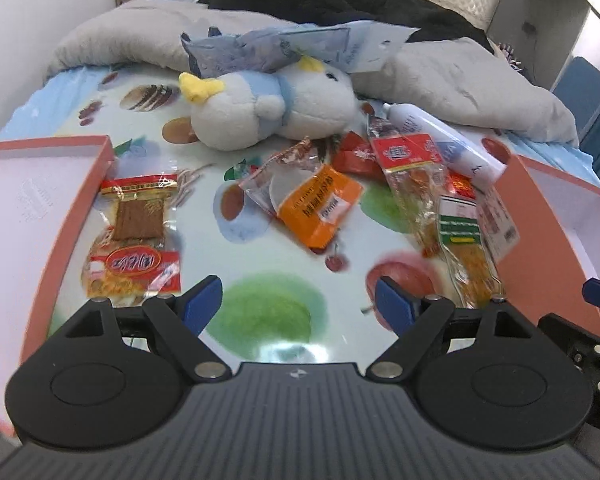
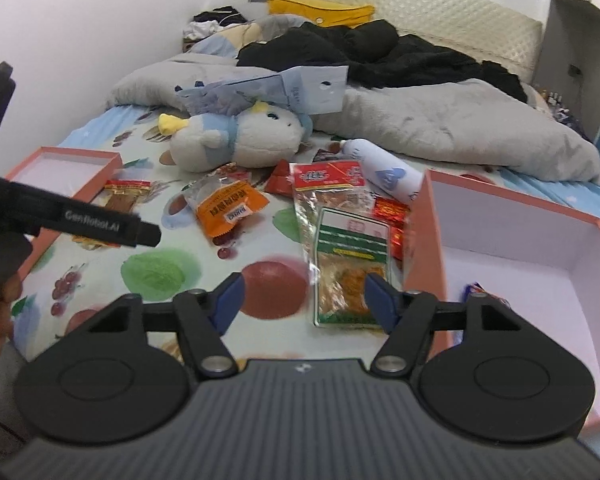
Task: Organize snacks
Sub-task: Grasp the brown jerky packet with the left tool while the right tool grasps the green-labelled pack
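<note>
Several snack packets lie on the fruit-print sheet. An orange packet [image 1: 320,208] [image 2: 228,208] sits in the middle. A clear packet with red labels [image 1: 136,236] lies beside the left pink box [image 1: 104,152] [image 2: 68,164]. A green-label packet [image 1: 460,236] [image 2: 350,264] and a long red-top packet [image 1: 408,152] [image 2: 328,176] lie by the right pink box [image 1: 540,216] [image 2: 432,216]. My left gripper [image 1: 298,296] stands open over bare sheet. My right gripper [image 2: 304,292] is open, its right finger over the green-label packet's near end, not gripping it.
A plush toy [image 1: 268,108] [image 2: 236,140] and a white tube [image 1: 440,136] [image 2: 384,172] lie behind the snacks. Small red packets [image 1: 356,156] sit between them. Grey quilt [image 2: 460,120] and dark clothes fill the far bed. One wrapped snack [image 2: 476,290] lies inside the right box.
</note>
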